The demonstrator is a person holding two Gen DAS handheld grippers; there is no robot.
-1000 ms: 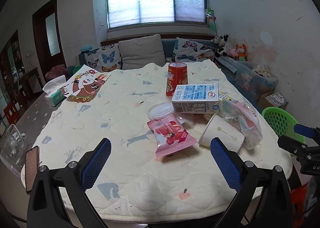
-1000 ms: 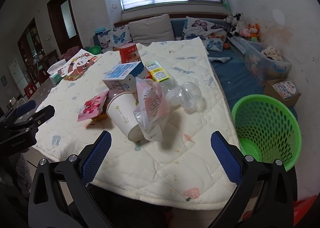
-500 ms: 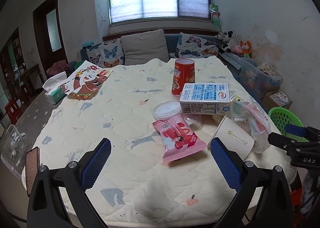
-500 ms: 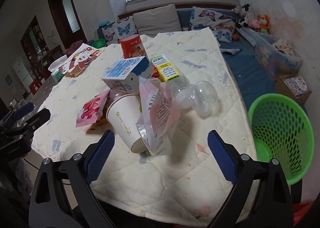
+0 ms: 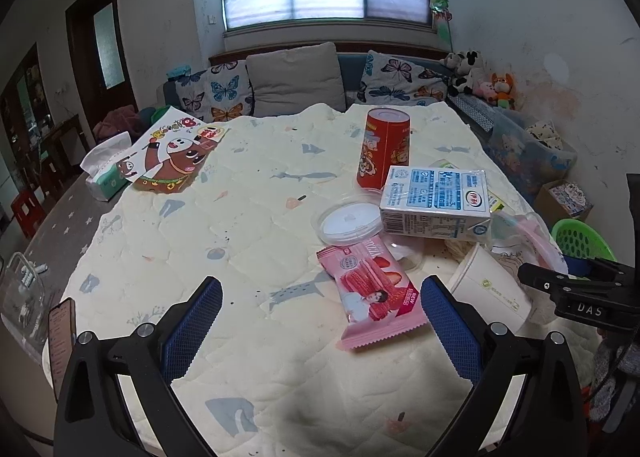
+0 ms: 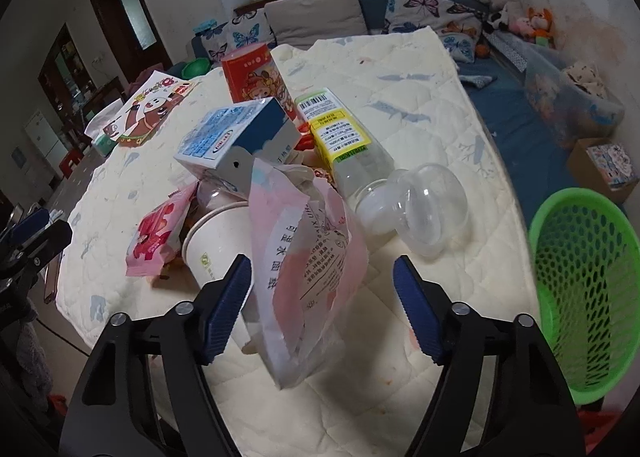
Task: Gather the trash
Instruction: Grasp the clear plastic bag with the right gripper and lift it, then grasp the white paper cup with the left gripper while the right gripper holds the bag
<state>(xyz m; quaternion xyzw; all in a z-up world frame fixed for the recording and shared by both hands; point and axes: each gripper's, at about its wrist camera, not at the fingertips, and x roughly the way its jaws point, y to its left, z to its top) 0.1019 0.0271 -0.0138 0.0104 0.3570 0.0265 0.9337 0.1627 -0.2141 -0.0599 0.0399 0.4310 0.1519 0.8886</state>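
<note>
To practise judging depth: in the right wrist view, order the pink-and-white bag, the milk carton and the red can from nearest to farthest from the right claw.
1. Pink-and-white bag: between the closing jaws of the right claw, untouched on the right side.
2. Milk carton: behind the bag, to the left.
3. Red can: farthest, standing behind the carton.

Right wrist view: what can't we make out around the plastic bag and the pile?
- Paper cup: its lower part is hidden by the plastic bag.
- Bag contents: film too crumpled to tell.
- Whether the right tongs, now closing, touch the bag: unclear; it stands between the pads.
- Green basket: cut by the frame edge, bottom unseen.
- Left wrist view: milk carton hides the bottle.
</note>
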